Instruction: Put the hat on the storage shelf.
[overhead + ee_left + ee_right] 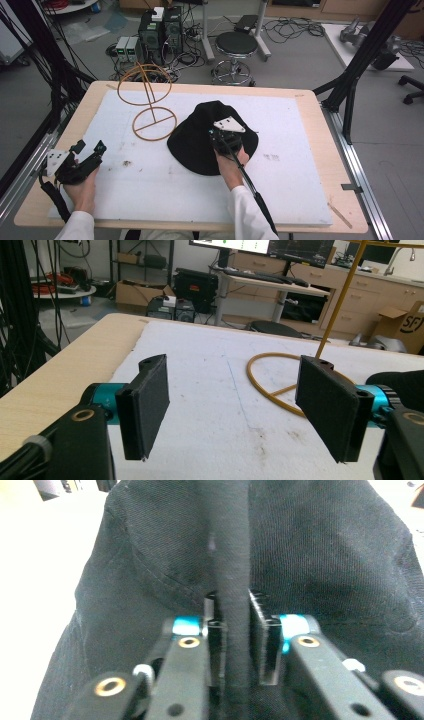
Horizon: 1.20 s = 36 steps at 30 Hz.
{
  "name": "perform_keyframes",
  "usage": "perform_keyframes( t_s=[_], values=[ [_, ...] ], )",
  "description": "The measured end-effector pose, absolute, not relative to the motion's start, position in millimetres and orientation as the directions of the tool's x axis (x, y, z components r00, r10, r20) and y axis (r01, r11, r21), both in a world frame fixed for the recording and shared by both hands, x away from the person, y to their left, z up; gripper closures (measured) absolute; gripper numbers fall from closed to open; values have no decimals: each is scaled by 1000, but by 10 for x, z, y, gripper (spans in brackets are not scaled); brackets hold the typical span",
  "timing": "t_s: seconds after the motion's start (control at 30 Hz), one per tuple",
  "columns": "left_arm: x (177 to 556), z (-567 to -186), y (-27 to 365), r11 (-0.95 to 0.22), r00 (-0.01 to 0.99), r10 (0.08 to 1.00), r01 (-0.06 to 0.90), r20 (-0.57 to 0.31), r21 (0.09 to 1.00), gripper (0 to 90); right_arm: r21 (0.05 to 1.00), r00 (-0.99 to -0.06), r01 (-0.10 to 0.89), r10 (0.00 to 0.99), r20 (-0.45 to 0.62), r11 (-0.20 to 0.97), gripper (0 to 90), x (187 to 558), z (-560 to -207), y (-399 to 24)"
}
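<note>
High view: right gripper clenched on a fold of the black hat at mid-table, left gripper released at the near left; grasp step made, next likely lifting the hat toward the wire stand at far left.

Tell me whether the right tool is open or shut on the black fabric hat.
Shut on it: the right tool pinches a raised fold of the black fabric hat between its two jaws.
</note>
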<state>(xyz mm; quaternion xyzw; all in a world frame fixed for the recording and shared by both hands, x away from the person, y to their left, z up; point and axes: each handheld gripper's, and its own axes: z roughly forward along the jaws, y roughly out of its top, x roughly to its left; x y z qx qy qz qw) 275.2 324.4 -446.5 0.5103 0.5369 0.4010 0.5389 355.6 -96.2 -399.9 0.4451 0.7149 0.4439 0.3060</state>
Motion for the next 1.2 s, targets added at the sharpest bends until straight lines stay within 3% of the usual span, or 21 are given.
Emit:
perform_keyframes(
  t_s=[0.57, 0.8, 1.0, 1.2],
  values=[
    [2764, -4478, 3236, 158, 113, 978, 131, -173, 979, 300, 910, -417, 368, 908, -21, 190, 878, 3549, -3972, -997],
    [2766, -4479, 3238, 157, 110, 979, 135, -173, 978, 300, 935, -421, 314, 907, -20, 166, 878, 3518, -3896, -1048],
    [2779, -4484, 3229, 162, 114, 977, 138, -178, 977, 301, 971, -426, 191, 904, -49, 143, 877, 3386, -3761, -1044],
    [2780, -4485, 3234, 163, 111, 978, 137, -178, 977, 301, 980, -431, 170, 902, -18, 101, 877, 3310, -3679, -1087]
  ],
)
